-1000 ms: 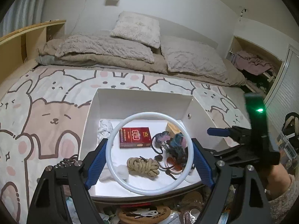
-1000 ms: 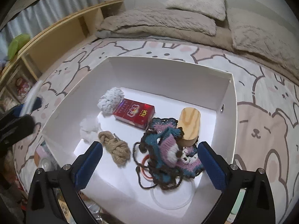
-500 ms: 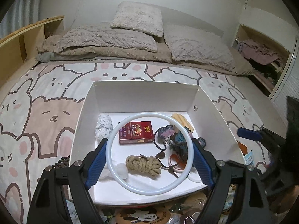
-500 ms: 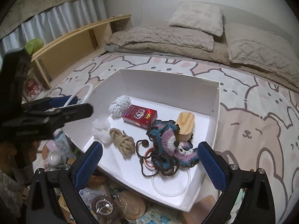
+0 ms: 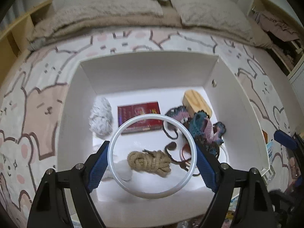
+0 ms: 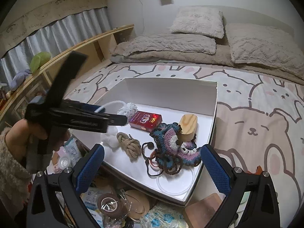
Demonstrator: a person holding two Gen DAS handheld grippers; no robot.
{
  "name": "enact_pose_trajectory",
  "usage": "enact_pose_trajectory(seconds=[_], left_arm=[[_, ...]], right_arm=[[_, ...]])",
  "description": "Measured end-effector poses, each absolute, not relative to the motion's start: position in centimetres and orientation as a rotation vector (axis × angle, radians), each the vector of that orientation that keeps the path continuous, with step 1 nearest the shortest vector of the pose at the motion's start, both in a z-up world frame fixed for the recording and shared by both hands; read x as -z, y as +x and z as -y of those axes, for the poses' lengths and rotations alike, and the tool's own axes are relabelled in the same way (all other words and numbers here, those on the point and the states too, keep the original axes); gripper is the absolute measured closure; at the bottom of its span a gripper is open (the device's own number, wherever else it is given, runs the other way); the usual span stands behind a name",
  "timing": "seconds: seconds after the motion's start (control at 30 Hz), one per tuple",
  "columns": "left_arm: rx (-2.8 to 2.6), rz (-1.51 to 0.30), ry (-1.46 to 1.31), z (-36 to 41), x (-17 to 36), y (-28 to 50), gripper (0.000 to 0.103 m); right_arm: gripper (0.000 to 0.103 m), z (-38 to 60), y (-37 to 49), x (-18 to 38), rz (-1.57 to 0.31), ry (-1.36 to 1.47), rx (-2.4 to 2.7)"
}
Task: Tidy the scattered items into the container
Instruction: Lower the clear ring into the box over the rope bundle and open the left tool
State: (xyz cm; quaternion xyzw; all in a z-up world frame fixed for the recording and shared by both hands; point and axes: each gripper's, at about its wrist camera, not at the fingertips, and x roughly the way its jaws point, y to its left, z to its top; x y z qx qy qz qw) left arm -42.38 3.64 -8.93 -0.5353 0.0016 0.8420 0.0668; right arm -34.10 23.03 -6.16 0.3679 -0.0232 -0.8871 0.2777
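My left gripper point(image 5: 153, 161) is shut on a white ring point(image 5: 121, 131) and holds it over the white box point(image 5: 148, 72). In the right wrist view the left gripper point(image 6: 106, 114) reaches over the box's left wall point(image 6: 106, 96) with the ring point(image 6: 114, 103). Inside the box lie a red pack point(image 6: 145, 120), a rope coil point(image 6: 130, 145), a crochet piece point(image 6: 171, 142), a wooden block point(image 6: 188, 127), a white yarn ball point(image 5: 100, 115) and a clear ring point(image 6: 176, 184). My right gripper point(image 6: 152, 169) is open and empty, near the box's front edge.
The box sits on a bed with an animal-print cover point(image 6: 256, 117). Loose items lie before the box: a tape roll point(image 6: 109, 204), packets point(image 6: 72, 150), a wooden piece point(image 6: 205, 207). A wooden shelf point(image 6: 85, 45) runs along the left. Pillows point(image 6: 197, 21) lie at the back.
My left gripper has moved forward and down over the box with the ring. My right gripper has drawn back and up, away from the box.
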Motion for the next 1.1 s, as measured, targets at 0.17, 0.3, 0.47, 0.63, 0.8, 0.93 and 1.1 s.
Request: enact_pose_trajectory(seconds=[0.17,0.3,0.47,0.63,0.8,0.93,1.1], left_arm=[[-2.476,-0.001,-1.718,-3.7,10.2,-43.5,0.018],[-2.446,0.009,-1.782,-3.3,11.2,-43.6,0.018],[-2.438,0.046,-1.83,-2.5,11.9,-44.2,0.018],[-2.401,0.118,-1.873,-2.3,12.3,-44.1,0.005],[-2.42,0.121,-1.89,-2.0,12.4,-43.5,0.0],[-2.432,0.125,-1.888,-1.6,12.2,-43.1,0.0],[-2.447,0.122,-1.879,-0.9,11.8,-42.5,0.0]], right_arm=[[0.002,-23.2,-34.0,6.5,0.064,0.984,2.364],[0.002,-23.4,-34.1,6.7,0.077,0.981,2.357],[0.002,-23.5,-34.2,6.8,0.099,0.985,2.353],[0.002,-23.6,-34.1,6.8,0.111,0.979,2.358],[0.002,-23.6,-34.3,7.3,0.117,1.001,2.37],[0.002,-23.4,-34.1,7.3,0.116,1.01,2.372],[0.002,-23.3,-33.8,6.8,0.111,1.01,2.382]])
